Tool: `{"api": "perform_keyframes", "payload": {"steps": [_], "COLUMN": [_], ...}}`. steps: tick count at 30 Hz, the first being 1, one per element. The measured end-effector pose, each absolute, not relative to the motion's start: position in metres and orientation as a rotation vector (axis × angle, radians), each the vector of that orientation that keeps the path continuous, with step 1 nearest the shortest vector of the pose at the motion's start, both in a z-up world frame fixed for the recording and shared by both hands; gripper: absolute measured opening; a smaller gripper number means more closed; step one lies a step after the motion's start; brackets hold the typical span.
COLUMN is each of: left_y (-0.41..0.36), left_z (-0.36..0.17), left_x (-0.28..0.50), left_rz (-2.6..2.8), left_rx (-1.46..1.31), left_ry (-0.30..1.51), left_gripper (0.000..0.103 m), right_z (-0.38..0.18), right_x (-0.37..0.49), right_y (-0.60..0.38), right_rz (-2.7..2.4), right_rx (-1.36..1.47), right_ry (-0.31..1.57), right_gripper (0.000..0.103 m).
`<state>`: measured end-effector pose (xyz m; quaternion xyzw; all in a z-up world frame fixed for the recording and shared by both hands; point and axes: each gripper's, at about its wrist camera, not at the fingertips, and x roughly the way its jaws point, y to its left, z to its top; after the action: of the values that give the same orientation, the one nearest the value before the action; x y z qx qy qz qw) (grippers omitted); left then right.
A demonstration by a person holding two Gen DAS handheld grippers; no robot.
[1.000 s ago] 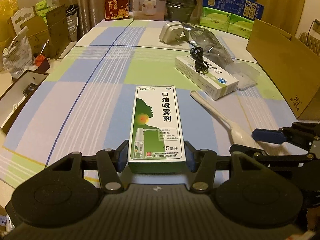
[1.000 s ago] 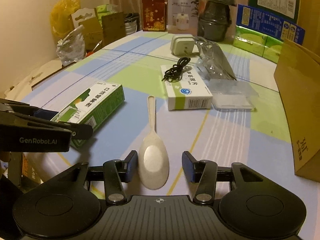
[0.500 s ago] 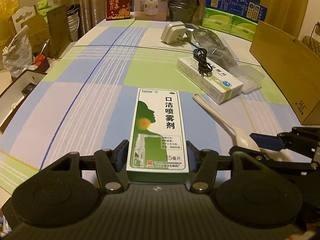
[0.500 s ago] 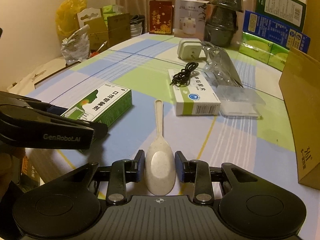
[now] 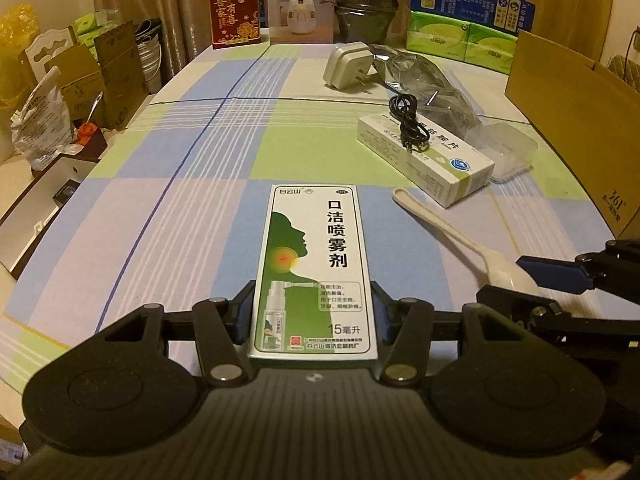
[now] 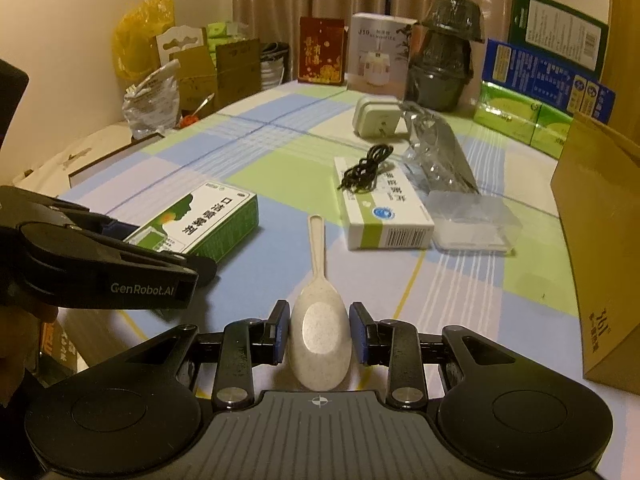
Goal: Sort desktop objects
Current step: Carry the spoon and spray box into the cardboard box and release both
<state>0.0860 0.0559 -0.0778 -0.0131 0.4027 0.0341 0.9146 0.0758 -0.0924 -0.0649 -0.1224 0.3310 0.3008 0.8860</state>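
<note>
On the left, my left gripper [image 5: 312, 322] still clamped the green spray box [image 5: 314, 268] low over the tablecloth [image 5: 168, 216]; on the right, my right gripper [image 6: 319, 333] had just pinched the spoon [image 6: 320, 316], so both could go to sorting

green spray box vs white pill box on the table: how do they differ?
The green spray box sits between the left gripper pads; the white pill box lies free. A black cable rests on the pill box; the spray box's top is bare. Both lie flat on the tablecloth.

Left gripper [image 5: 312, 320] jaws part-spread, right gripper [image 6: 319, 332] jaws clamped
</note>
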Motion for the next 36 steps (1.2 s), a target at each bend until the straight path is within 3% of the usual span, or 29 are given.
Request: {"api": "perform_keyframes", "payload": {"steps": [19, 36], "left_y": [0.046, -0.017], "left_z": [-0.056, -0.003], "left_x": [0.078, 0.078], "left_rz": [0.039, -0.051], "left_rx": [-0.011, 0.005], "left_ry": [0.778, 0.707], "left_gripper": [0.050, 0.050], "right_z": [-0.040, 0.032], "right_x": [0.068, 0.069], "right_y": [-0.107, -0.189], "right_rz": [0.583, 0.380], "right_rx": [-0.223, -0.108], "right_ry": [0.608, 0.534], "right_gripper": [0.029, 0.029]}}
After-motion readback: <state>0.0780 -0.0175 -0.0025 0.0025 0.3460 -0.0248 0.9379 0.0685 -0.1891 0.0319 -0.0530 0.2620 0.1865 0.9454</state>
